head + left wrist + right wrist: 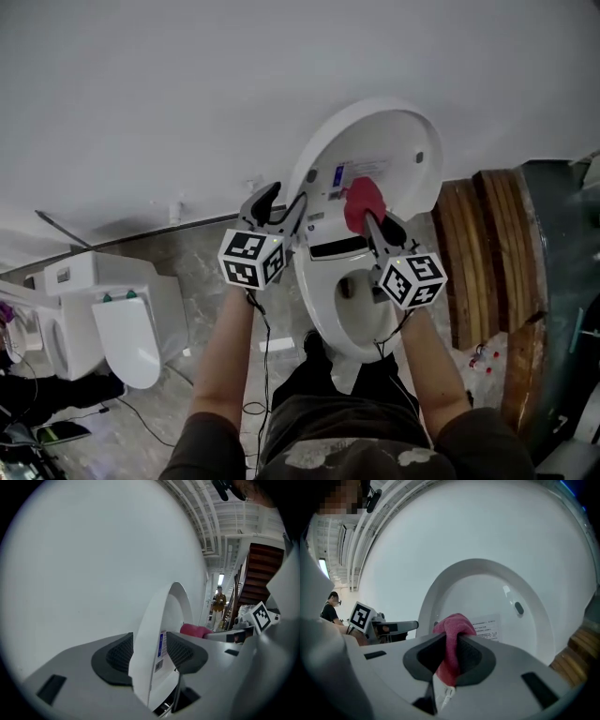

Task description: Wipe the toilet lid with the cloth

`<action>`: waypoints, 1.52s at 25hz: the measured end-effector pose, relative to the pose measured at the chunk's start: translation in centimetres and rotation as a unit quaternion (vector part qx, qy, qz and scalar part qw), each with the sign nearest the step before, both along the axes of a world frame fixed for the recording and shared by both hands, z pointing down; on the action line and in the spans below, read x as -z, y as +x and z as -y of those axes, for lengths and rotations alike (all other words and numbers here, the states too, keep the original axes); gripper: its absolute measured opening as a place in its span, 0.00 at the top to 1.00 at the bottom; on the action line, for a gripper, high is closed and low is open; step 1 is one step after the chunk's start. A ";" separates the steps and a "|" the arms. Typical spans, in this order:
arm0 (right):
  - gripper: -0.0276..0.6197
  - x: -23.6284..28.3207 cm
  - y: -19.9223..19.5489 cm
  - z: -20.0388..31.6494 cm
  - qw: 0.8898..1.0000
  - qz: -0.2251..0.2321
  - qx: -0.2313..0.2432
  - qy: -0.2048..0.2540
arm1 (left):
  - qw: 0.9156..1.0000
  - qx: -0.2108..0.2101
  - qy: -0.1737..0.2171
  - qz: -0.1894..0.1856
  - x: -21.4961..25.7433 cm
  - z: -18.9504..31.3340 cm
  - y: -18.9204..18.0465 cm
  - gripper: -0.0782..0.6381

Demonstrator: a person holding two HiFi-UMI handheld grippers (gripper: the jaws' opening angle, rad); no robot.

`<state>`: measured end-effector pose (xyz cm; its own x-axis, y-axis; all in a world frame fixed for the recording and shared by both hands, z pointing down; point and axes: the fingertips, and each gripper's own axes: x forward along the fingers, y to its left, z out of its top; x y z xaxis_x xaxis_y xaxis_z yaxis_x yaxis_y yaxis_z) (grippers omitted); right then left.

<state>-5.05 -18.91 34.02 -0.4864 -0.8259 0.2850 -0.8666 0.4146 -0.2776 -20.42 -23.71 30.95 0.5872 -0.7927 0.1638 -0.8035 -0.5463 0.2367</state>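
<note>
The cloth (452, 632) is clamped in the right gripper (449, 656), just in front of the raised lid (487, 588) (standing upright); the lid's left edge is straddled by the left gripper (151, 654), jaws parted.

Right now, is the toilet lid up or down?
Up. The toilet lid stands upright, inner label showing, bowl exposed below.

cloth (364, 202) before lid (405, 141), wall (187, 94) behind

No wording you can read, white sticker (488, 626) of fine print inside your raised toilet lid (534, 592) too small to make out, blue label with barcode (161, 646) on that lid, likewise illegible.
</note>
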 end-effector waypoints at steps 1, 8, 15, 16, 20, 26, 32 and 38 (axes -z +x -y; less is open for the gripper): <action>0.88 -0.1 0.0 -0.3 1.000 -0.001 -0.001 -0.003 | 1.000 -0.010 0.002 0.005 -0.1 0.4 0.2 0.59; 0.88 -1.6 0.6 -1.3 1.000 -0.016 0.012 -0.022 | 0.998 -0.054 0.007 0.006 -0.5 3.0 1.6 0.57; 0.88 -1.3 0.5 -0.4 0.999 -0.015 0.030 -0.013 | 0.998 -0.059 -0.006 0.010 -0.7 3.9 2.6 0.57; 0.88 -1.0 0.5 -0.3 0.999 -0.014 0.033 -0.010 | 0.998 -0.057 -0.006 0.012 -0.7 3.8 2.6 0.57; 0.88 -0.3 0.5 -0.4 0.999 -0.008 0.041 0.000 | 0.999 -0.045 -0.007 0.013 -0.6 3.1 2.7 0.57; 0.88 -0.3 0.2 -2.2 0.998 0.008 0.056 0.000 | 0.999 -0.027 -0.009 0.017 -0.2 0.9 2.9 0.57; 0.88 -0.5 1.8 -4.8 0.997 0.023 0.069 -0.005 | 1.000 0.003 -0.006 0.019 0.1 -3.3 4.0 0.57; 0.88 -1.1 3.8 -8.5 0.996 0.023 0.089 -0.016 | 0.998 0.058 0.013 0.012 0.0 -7.3 4.5 0.57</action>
<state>-1.20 -10.37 35.14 -0.6368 -0.7170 0.2836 -0.7668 0.5504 -0.3302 -15.94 -16.38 30.92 0.4871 -0.8594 0.1555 -0.8670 -0.4544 0.2046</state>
